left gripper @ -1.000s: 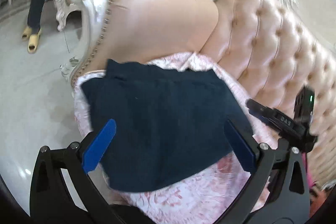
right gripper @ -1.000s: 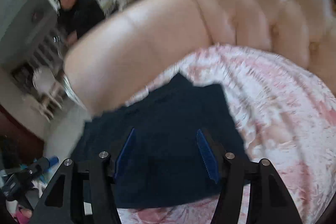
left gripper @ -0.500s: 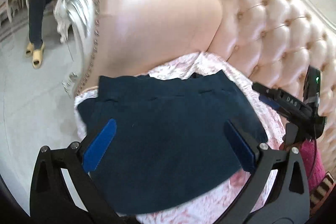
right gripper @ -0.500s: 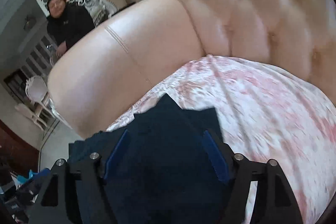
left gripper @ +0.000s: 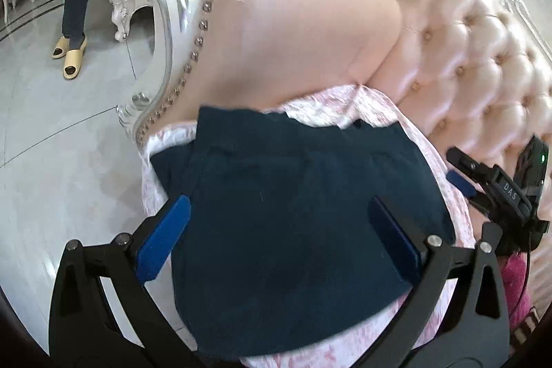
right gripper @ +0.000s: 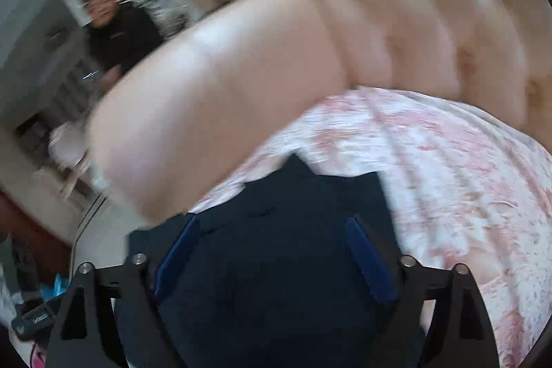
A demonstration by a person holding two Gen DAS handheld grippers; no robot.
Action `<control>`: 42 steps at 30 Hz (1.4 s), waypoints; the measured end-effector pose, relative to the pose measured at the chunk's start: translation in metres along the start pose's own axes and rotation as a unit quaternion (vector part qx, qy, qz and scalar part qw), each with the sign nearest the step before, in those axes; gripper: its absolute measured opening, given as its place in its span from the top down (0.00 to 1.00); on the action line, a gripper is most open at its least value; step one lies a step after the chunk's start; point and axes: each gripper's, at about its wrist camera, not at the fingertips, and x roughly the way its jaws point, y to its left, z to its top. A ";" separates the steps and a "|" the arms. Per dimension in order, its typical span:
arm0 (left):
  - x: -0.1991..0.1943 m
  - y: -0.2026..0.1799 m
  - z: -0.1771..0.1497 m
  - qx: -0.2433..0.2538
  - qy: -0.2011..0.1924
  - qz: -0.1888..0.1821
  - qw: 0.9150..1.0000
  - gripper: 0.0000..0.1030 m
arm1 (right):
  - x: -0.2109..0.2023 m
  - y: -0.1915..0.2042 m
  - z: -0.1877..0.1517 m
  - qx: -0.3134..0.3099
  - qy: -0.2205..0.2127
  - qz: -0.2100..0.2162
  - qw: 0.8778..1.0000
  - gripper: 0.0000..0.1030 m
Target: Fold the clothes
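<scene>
A folded dark navy garment (left gripper: pixel 296 223) lies flat on the pink floral seat cover (left gripper: pixel 348 99) of a sofa, close to the armrest. My left gripper (left gripper: pixel 279 226) hovers over it, open wide, with blue pads on either side and nothing between them. The right gripper shows at the right edge of the left wrist view as black hardware (left gripper: pixel 496 192). In the right wrist view the same garment (right gripper: pixel 276 281) fills the bottom, and my right gripper (right gripper: pixel 272 247) stands open just above it. That view is blurred.
The pink leather armrest (left gripper: pixel 293 30) with silver studs rises just behind the garment, and the tufted backrest (left gripper: pixel 479 64) runs along the right. A person (right gripper: pixel 117 30) in dark clothes stands beyond the armrest. A magenta cloth (left gripper: pixel 514 281) lies at the lower right. Grey tiled floor (left gripper: pixel 51 143) lies left.
Both grippers have drawn back a little and shifted over the garment. The right gripper has opened wider than a second ago. The garment lies as before.
</scene>
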 end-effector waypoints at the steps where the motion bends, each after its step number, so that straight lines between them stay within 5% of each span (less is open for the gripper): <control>1: 0.008 -0.003 -0.009 0.012 0.015 0.005 1.000 0.00 | 0.007 0.005 -0.004 -0.013 0.013 0.002 1.000 0.15; 4: 0.036 0.000 -0.027 0.044 0.041 0.032 0.998 0.00 | 0.027 -0.005 -0.015 0.001 0.049 -0.003 0.999 0.14; 7: 0.033 -0.004 -0.027 0.071 0.041 0.039 0.996 0.00 | 0.026 -0.027 -0.027 0.035 0.036 0.012 0.999 0.15; 10: 0.012 -0.018 -0.003 0.080 -0.014 0.039 0.996 0.00 | 0.016 -0.013 -0.011 0.004 0.028 -0.007 1.000 0.11; 11: 0.008 -0.024 0.006 0.086 -0.030 0.042 0.995 0.00 | 0.014 -0.008 -0.004 -0.009 0.018 -0.009 1.000 0.00; 13: 0.015 -0.032 0.027 0.094 -0.036 0.047 0.994 0.00 | 0.023 0.001 0.015 -0.030 0.011 -0.009 0.999 0.00; 18: 0.074 -0.014 0.056 0.078 0.013 0.084 0.993 0.00 | 0.064 0.015 0.037 -0.090 0.051 -0.042 0.994 0.00; 22: 0.081 -0.014 0.057 0.082 0.016 0.084 0.993 0.00 | 0.105 0.000 0.023 -0.115 0.134 -0.080 0.981 0.00; 28: 0.086 -0.015 0.057 0.087 0.014 0.084 0.993 0.00 | 0.081 -0.005 0.028 -0.109 0.082 -0.090 0.987 0.00; 33: 0.096 -0.017 0.058 0.092 0.020 0.096 0.991 0.00 | 0.090 0.017 0.032 -0.168 0.096 -0.094 0.977 0.00; 36: 0.103 -0.019 0.058 0.095 0.024 0.102 0.990 0.00 | 0.114 0.007 0.028 -0.169 0.140 -0.097 0.971 0.00; 42: 0.105 -0.019 0.059 0.095 0.026 0.100 0.990 0.00 | 0.115 -0.008 0.029 -0.134 0.141 -0.077 0.978 0.00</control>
